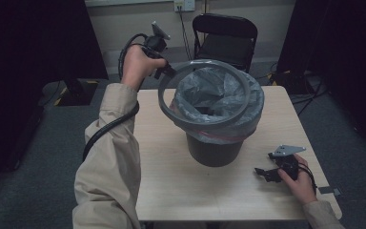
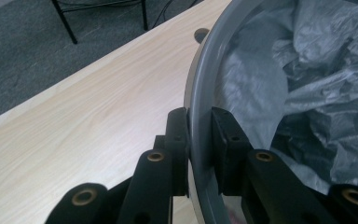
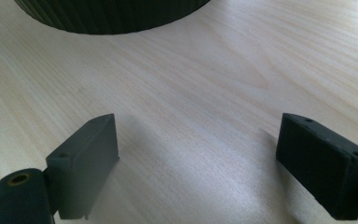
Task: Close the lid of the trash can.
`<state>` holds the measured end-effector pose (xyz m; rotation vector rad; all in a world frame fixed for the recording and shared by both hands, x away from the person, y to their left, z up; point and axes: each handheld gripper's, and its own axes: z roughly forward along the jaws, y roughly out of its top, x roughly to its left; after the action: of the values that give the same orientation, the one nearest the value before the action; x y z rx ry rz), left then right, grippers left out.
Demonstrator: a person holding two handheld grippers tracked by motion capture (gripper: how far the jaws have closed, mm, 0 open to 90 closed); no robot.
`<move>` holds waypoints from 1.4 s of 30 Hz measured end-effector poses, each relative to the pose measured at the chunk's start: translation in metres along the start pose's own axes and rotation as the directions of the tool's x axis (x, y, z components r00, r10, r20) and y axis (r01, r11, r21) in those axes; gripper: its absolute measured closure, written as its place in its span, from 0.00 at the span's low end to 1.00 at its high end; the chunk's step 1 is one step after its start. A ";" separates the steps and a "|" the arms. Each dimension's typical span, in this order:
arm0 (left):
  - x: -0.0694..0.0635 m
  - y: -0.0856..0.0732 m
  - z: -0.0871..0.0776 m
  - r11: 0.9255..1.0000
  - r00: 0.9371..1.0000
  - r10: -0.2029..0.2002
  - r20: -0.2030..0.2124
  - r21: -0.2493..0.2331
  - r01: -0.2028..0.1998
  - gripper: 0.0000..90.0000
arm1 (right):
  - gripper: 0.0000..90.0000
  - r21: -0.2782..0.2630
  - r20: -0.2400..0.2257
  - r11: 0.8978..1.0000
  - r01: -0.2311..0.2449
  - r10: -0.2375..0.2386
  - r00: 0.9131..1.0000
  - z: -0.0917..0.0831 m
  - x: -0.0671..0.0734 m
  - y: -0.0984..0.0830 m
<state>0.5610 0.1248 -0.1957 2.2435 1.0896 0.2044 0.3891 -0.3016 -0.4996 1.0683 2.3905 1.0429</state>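
So the biggest thing here is the wooden table [image 1: 181, 186], with a dark bin [image 1: 214, 150] standing about in the middle of it, lined with a grey plastic bag [image 1: 219, 93] whose edge folds over the top. Above the bin's mouth hangs the grey retaining ring [image 1: 171, 112], tilted, its low side down by the bag's folded edge and its high side up toward the far left, where the left gripper [image 1: 164, 71] has it. In the left gripper view the jaws are clamped right on the ring's band [image 2: 200, 135], one pad inside and one outside. The right gripper [image 1: 267, 174] just rests on the table near the right edge, jaws wide apart with nothing between them, only bare wood [image 3: 191, 116] in front.

My take on doing this step well: level the ring before lowering it, centre it over the bin's mouth, then press it down evenly so it traps the bag all round instead of bunching one side. The free gripper could steady the bin.

Hard to tell: whether the ring's low side already touches the bag, and what the reddish strip under the bag's overhang is. The bin's base is cut off in the right gripper view.
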 end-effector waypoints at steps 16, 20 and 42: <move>-0.024 0.018 0.031 0.999 0.999 0.032 -0.015 0.003 -0.032 0.86 | 0.13 0.000 0.000 1.000 0.000 0.000 1.000 0.000 0.000 0.000; -0.024 0.019 0.033 0.999 0.999 0.034 -0.019 -0.005 -0.034 0.86 | 0.13 0.000 -0.001 1.000 0.000 0.000 1.000 0.000 0.000 0.000; -0.031 0.021 0.040 0.999 0.997 0.039 -0.070 -0.034 -0.041 0.85 | 0.13 -0.001 -0.001 1.000 0.000 0.000 1.000 0.000 0.000 0.000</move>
<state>0.5703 0.0731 -0.2114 2.2421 1.0693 0.3183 0.3893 -0.3018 -0.4996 1.0680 2.3908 1.0442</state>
